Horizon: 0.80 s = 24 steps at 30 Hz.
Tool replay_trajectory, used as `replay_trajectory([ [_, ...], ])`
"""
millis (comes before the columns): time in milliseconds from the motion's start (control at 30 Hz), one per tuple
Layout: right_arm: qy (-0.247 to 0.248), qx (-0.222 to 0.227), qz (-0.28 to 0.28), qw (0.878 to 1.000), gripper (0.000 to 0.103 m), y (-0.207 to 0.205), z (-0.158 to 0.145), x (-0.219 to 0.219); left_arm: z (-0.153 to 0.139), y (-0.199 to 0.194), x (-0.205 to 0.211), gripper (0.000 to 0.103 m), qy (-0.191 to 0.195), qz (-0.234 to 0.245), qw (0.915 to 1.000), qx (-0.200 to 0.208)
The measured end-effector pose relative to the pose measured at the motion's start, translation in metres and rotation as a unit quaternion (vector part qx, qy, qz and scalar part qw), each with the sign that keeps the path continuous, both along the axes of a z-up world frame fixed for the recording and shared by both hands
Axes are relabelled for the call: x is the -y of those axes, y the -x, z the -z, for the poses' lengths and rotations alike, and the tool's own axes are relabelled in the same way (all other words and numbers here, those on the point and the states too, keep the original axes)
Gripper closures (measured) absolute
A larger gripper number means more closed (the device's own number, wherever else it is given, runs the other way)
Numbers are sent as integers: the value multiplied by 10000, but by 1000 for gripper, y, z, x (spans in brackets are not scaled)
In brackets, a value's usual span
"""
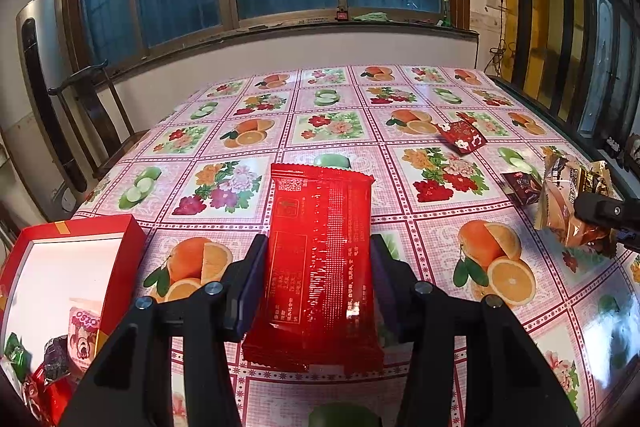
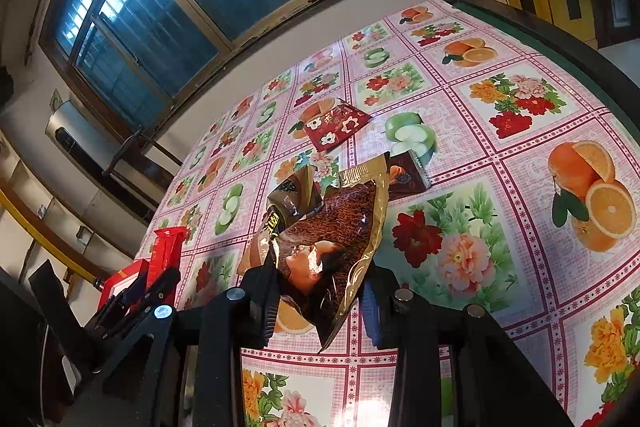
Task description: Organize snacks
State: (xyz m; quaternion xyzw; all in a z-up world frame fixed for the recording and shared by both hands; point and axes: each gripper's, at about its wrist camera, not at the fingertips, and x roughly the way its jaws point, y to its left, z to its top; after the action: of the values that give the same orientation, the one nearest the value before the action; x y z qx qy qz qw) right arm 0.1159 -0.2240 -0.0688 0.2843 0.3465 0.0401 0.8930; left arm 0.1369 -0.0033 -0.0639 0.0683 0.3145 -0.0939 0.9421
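My left gripper [image 1: 319, 259] is shut on a red snack packet [image 1: 320, 259], held above the flowered tablecloth [image 1: 248, 131]. My right gripper [image 2: 320, 291] is shut on a brown and gold snack bag [image 2: 332, 231], lifted over the table; it also shows at the right edge of the left wrist view [image 1: 568, 203]. A red box [image 1: 60, 267] with a white inside sits at the left and holds several small snacks [image 1: 82, 331]. A red flowered packet [image 1: 462, 137] and a small dark packet [image 1: 522, 187] lie on the table.
The left gripper with its red packet [image 2: 166, 251] shows at the left of the right wrist view, beside the red box [image 2: 120, 281]. A wooden chair [image 1: 92, 107] stands at the table's far left. A dark rail [image 1: 560, 123] borders the right edge.
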Motion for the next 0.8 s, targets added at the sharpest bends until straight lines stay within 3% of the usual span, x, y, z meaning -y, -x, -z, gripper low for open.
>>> replay_trajectory([
  [800,93,-28,19,10000,67,-1,0,-2,-10,6,-2,54,43,-65,9997,224],
])
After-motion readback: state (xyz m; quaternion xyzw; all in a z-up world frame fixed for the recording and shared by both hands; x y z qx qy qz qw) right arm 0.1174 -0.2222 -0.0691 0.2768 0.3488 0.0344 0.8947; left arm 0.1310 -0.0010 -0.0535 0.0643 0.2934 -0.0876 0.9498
